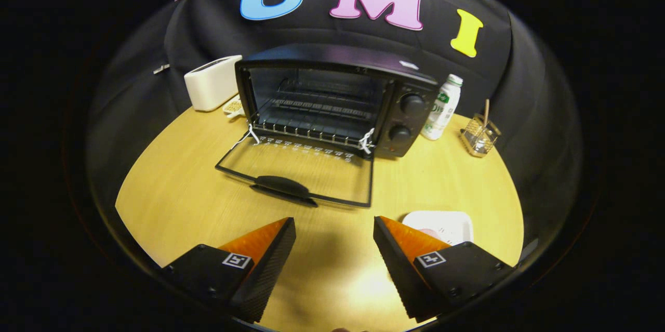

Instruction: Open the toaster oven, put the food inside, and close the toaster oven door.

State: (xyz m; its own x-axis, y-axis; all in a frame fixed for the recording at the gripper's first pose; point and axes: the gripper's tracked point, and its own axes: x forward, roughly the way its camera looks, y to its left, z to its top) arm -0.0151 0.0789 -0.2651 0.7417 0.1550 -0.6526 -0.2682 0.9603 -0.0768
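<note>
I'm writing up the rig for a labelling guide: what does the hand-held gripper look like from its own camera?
The hand-held gripper has two wedge-shaped fingers that taper to points ahead. Their inner faces carry a fine ribbed texture. Each finger sits on a blocky black mount with visible screws, and each mount bears a small square black-and-white marker. No cables or sleeve can be seen.
</note>
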